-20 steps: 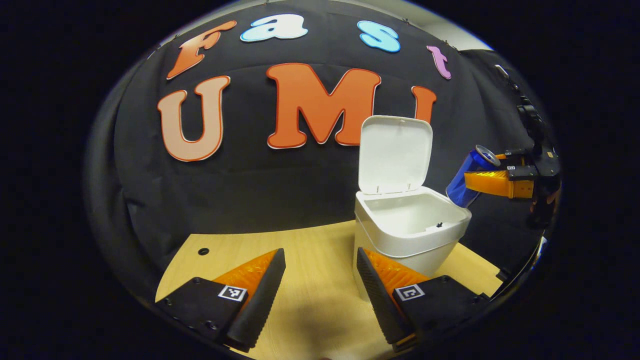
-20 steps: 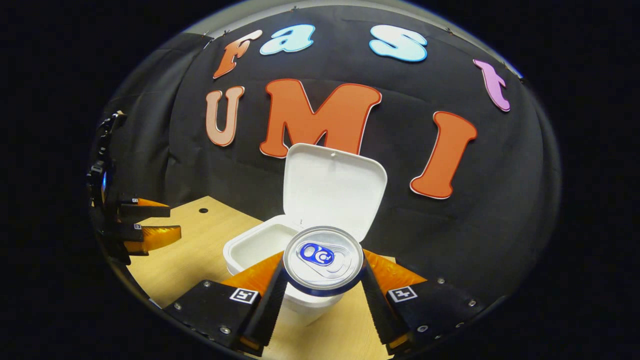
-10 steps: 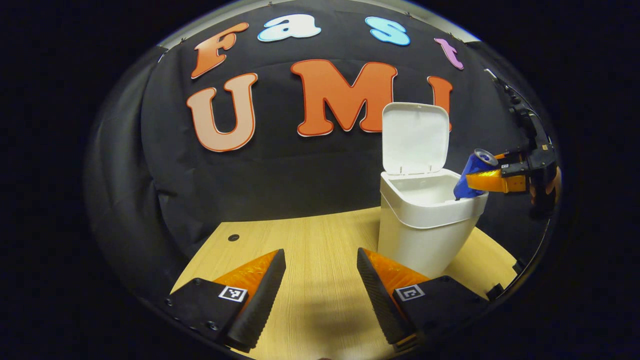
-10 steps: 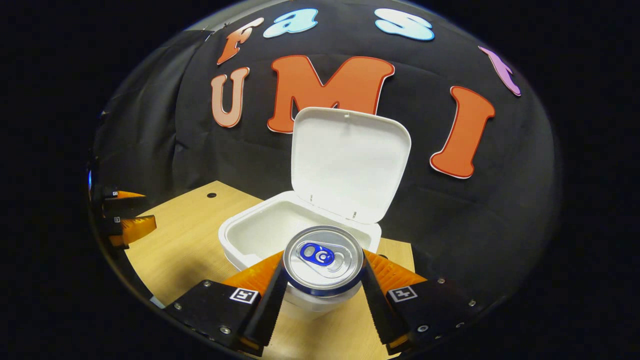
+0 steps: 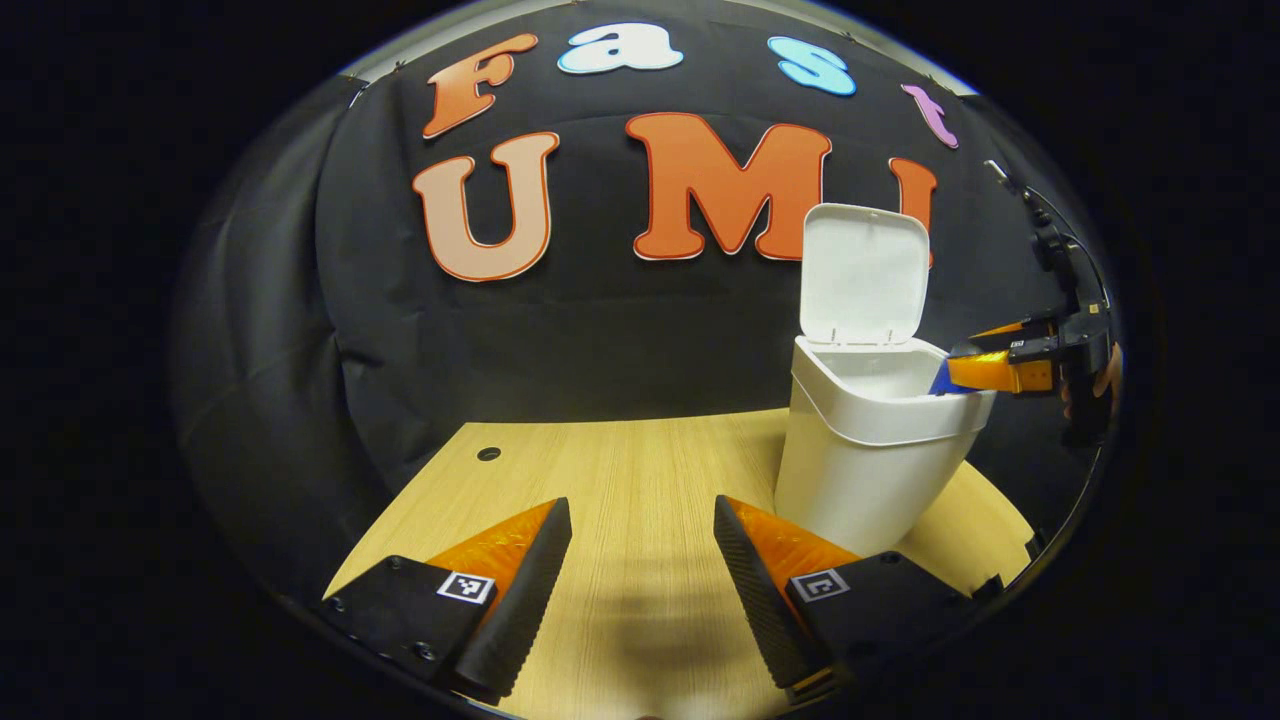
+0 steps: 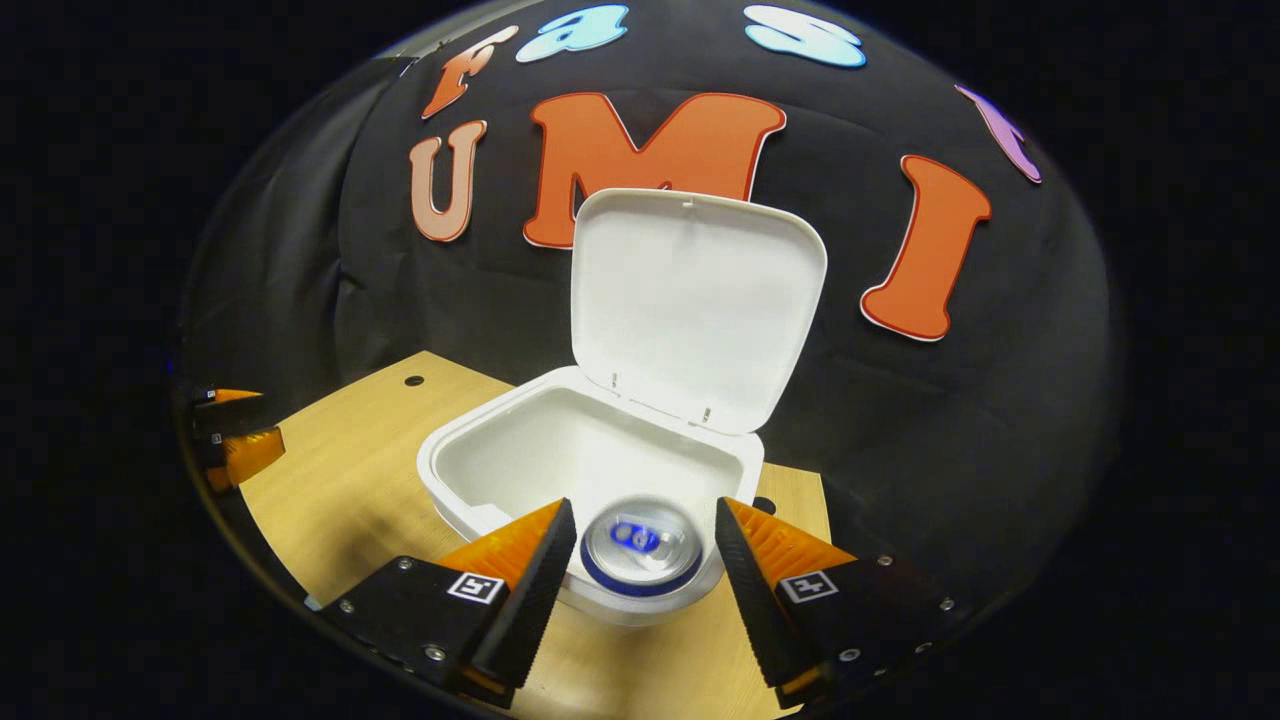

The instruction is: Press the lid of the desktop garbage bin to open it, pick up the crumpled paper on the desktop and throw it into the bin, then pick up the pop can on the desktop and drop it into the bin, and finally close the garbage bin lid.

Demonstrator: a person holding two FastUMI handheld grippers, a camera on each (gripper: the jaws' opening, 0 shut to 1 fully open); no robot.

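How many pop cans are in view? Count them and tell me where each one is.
1. The pop can shows blurred at the open bin's near rim, between the right claw's spread fingers, neither touching it. The bin's bottom is hidden, so more could lie inside.

lower centre, the left gripper [image 5: 640, 585] has its fingers spread over the wooden table [image 5: 640, 470]. right of centre stands the white bin [image 5: 870, 450], lid [image 5: 865, 275] upright. at its right rim, the right gripper [image 5: 990, 362] and a sliver of blue can [image 5: 941, 382].
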